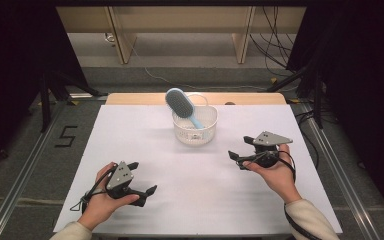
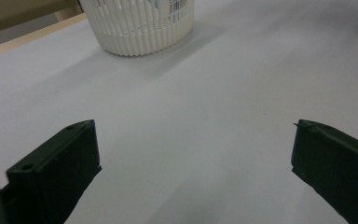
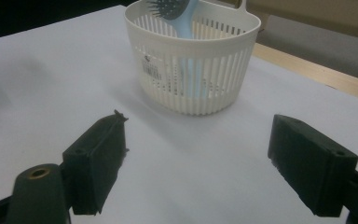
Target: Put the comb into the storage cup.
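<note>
A white slotted basket (image 1: pixel 195 131) (image 2: pixel 140 32) (image 3: pixel 193 88) stands at the middle of the white table, toward the back. A light blue hairbrush (image 1: pixel 180 104) (image 3: pixel 179 11) stands in it, handle down, with its head leaning out over the left rim. My left gripper (image 1: pixel 142 177) (image 2: pixel 193 149) rests at the front left of the table, held in a hand, open and empty. My right gripper (image 1: pixel 240 152) (image 3: pixel 198 154) hovers to the right of the basket, open and empty, pointing left toward it.
The white table top (image 1: pixel 145 140) has a wooden strip (image 1: pixel 250 98) along its far edge. Metal rails (image 1: pixel 25 165) run on both sides of the table. A shelf unit and cables (image 1: pixel 275 45) stand on the floor behind.
</note>
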### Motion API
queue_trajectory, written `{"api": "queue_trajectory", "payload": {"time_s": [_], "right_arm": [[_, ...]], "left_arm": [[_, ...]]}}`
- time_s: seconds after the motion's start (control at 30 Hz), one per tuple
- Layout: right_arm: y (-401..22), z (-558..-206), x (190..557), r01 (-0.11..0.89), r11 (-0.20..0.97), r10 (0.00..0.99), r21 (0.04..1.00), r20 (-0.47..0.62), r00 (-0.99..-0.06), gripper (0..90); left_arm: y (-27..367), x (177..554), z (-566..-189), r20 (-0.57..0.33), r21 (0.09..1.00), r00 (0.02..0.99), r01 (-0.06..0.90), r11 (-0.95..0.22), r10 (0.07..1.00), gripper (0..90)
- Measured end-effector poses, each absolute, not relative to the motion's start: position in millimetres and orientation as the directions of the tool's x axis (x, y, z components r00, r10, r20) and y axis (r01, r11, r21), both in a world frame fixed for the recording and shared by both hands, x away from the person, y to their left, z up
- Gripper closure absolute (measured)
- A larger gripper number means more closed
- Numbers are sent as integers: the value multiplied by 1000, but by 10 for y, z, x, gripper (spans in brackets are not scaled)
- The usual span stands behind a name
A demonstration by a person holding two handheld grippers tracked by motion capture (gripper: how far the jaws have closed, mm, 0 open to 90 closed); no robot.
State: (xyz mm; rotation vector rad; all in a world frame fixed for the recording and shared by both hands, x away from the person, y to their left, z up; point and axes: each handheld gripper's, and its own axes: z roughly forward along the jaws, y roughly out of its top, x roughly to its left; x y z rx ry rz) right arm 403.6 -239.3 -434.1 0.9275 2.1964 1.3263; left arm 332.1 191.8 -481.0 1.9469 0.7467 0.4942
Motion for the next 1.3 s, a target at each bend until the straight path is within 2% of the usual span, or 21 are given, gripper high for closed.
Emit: {"api": "queue_trajectory", "payload": {"time_s": [1.3], "right_arm": [[-2692, -4487, 3554, 338, 303, 709, 891, 26, -704, 172]], "left_arm": [[1931, 3321, -4805, 32, 888, 726, 294, -352, 687, 3]]}}
